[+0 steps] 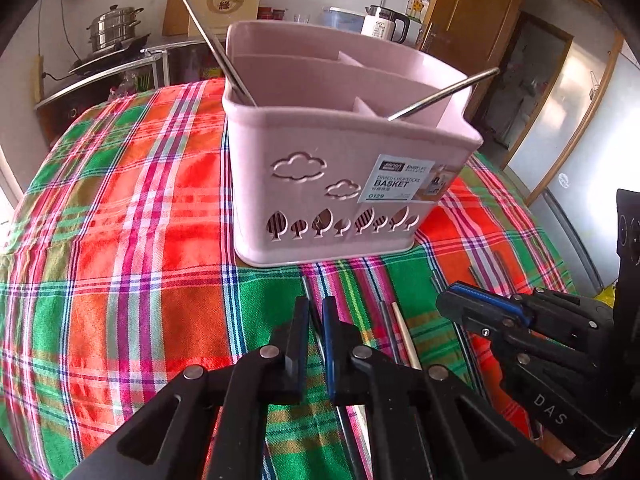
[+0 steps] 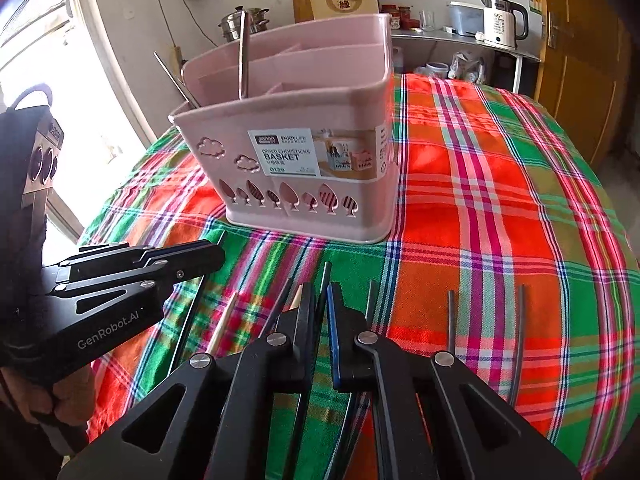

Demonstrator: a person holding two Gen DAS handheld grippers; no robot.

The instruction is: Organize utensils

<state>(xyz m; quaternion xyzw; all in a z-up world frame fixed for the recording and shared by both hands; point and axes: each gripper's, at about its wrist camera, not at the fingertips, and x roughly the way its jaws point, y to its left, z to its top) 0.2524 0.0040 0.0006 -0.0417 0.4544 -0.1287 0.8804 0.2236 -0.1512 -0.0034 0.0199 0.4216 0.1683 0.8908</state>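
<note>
A pink divided chopstick basket (image 1: 340, 184) (image 2: 304, 168) stands on the plaid tablecloth, with metal chopsticks (image 1: 216, 48) (image 2: 244, 56) leaning in its compartments. Several dark chopsticks (image 2: 450, 320) and a wooden one (image 1: 404, 336) (image 2: 224, 320) lie on the cloth in front of the basket. My left gripper (image 1: 316, 312) is shut on a dark chopstick (image 1: 308, 288) low over the cloth; it also shows in the right wrist view (image 2: 200, 256). My right gripper (image 2: 320, 300) is shut on a dark chopstick (image 2: 326, 276); it also shows in the left wrist view (image 1: 452, 300).
The round table's plaid cloth (image 2: 500, 184) drops off at the edges. Behind stand a counter with a steel pot (image 1: 114, 28), a paper bag (image 1: 226, 2) and a white kettle (image 2: 502, 20). A wooden door (image 2: 580, 60) is at the right.
</note>
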